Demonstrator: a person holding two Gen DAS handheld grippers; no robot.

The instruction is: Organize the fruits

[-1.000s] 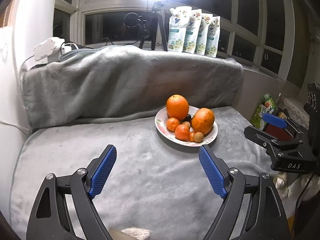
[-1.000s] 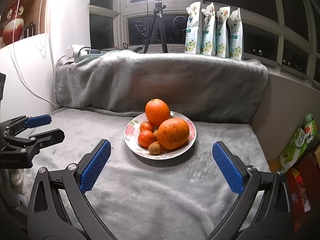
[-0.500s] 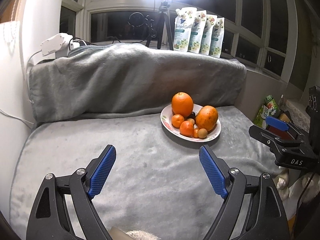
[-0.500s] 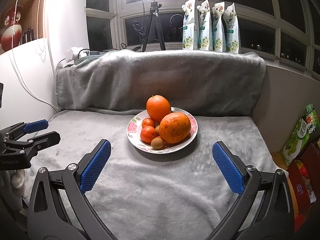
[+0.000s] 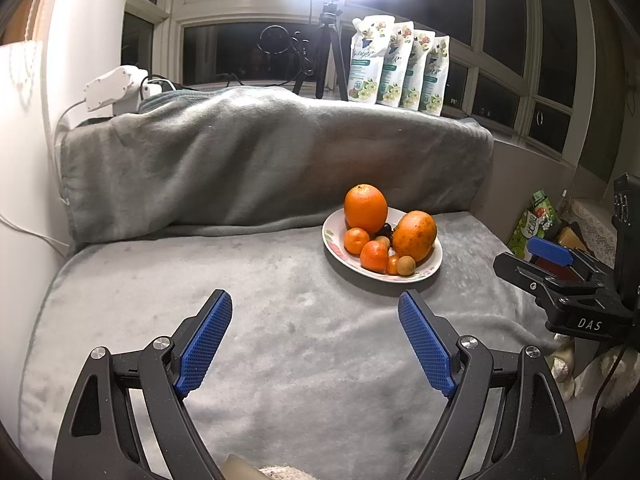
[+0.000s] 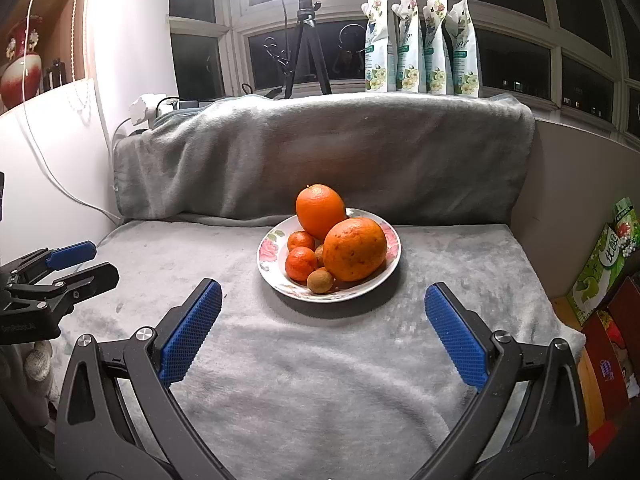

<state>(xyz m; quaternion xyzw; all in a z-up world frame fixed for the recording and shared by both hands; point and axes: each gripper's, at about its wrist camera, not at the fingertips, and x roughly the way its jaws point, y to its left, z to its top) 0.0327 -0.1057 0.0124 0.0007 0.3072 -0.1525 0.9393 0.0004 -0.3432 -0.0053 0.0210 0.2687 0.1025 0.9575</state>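
A white floral plate (image 6: 269,249) (image 5: 331,237) sits on the grey blanket and holds a heap of fruit. Two large oranges (image 6: 320,210) (image 6: 354,249) stand at its back and right; small tangerines (image 6: 301,263) and a brown kiwi-like fruit (image 6: 320,281) lie in front. The large oranges (image 5: 365,208) (image 5: 414,235) also show in the left wrist view. My left gripper (image 5: 315,320) hangs open over the blanket, short of the plate and left of it. My right gripper (image 6: 322,320) is open too, just in front of the plate. Neither holds anything.
The grey blanket (image 6: 320,344) covers the seat and a raised back (image 6: 320,152). Several white pouches (image 6: 420,44) and a tripod (image 6: 306,48) with a bright ring light stand on the window sill. Green and red boxes (image 6: 600,276) lie off the right edge.
In the left wrist view the plate has slid right and farther off; that view has swung slightly. The right wrist view has tilted a little. Both grippers stay open.
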